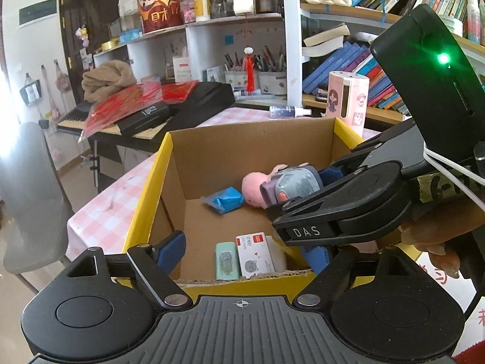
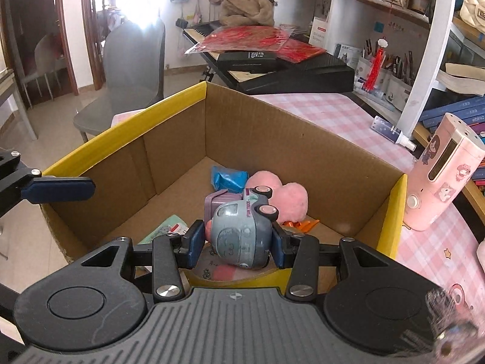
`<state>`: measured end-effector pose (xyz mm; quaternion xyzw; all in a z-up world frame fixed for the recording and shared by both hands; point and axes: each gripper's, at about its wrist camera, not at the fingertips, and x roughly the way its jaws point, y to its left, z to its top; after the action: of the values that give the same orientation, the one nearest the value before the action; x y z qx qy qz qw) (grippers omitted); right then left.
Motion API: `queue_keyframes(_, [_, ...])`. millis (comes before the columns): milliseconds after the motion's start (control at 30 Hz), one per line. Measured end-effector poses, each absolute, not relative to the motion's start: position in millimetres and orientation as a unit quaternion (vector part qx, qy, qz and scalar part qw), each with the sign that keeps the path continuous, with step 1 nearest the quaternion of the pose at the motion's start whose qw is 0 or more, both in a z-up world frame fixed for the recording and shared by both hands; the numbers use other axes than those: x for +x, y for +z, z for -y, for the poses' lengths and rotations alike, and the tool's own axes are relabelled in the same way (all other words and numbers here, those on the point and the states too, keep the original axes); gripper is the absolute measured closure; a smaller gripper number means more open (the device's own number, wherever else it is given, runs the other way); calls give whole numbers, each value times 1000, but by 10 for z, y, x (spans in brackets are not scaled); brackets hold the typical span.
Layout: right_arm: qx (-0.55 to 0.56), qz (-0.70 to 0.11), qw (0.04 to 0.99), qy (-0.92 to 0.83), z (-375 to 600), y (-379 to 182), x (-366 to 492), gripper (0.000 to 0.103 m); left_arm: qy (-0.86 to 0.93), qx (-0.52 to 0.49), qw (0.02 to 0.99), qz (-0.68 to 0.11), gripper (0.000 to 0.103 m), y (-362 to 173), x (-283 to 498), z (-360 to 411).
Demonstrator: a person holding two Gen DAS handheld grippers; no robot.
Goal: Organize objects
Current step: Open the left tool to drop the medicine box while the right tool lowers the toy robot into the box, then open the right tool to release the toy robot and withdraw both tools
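Note:
An open cardboard box with yellow outer sides (image 1: 145,194) (image 2: 127,127) stands on the pink checked table. My right gripper (image 2: 236,242) is shut on a grey-blue and purple toy car (image 2: 242,230) and holds it above the box's inside; the car also shows in the left wrist view (image 1: 291,185). In the box lie a blue packet (image 1: 225,200) (image 2: 229,179), a pink plush heart (image 2: 282,195), a mint green case (image 1: 226,261) and a white card box (image 1: 256,254). My left gripper (image 1: 245,253) is open and empty at the box's near edge.
A pink cartoon-printed dispenser (image 2: 436,182) (image 1: 348,97) stands right of the box. A small spray bottle (image 1: 288,111) lies behind it. A keyboard with red items (image 2: 266,51) sits at the back, bookshelves (image 1: 363,69) to the right, a grey chair (image 2: 127,79) on the left.

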<state>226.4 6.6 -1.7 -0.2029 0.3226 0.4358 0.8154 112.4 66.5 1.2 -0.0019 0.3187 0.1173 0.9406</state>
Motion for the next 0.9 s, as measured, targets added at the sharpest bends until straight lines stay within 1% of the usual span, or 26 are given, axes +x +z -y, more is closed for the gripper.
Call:
queue_keyframes(267, [-189, -322, 825, 425, -20, 3, 2249, 61, 117, -10, 942, -314, 16, 35, 1068, -687])
queue_keyframes(400, [-188, -317, 828, 422, -4, 28, 2204, 60, 116, -10, 943, -311, 15, 44, 1050, -688])
queue_keyframes(600, [-176, -309, 838, 415, 85, 96, 2113, 54, 111, -14, 946, -304, 13, 80, 986, -692])
queue_keyframes(700, [-165, -303, 846, 406, 162, 158, 2034, 53, 100, -15, 950, -297, 13, 114, 947, -672])
queue_keyframes(767, [-157, -297, 855, 395, 234, 214, 1967, 49, 90, -13, 953, -290, 13, 143, 916, -654])
queue_keyframes(900, [-138, -291, 872, 369, 411, 322, 1848, 49, 70, -8, 958, -278, 12, 186, 857, -610])
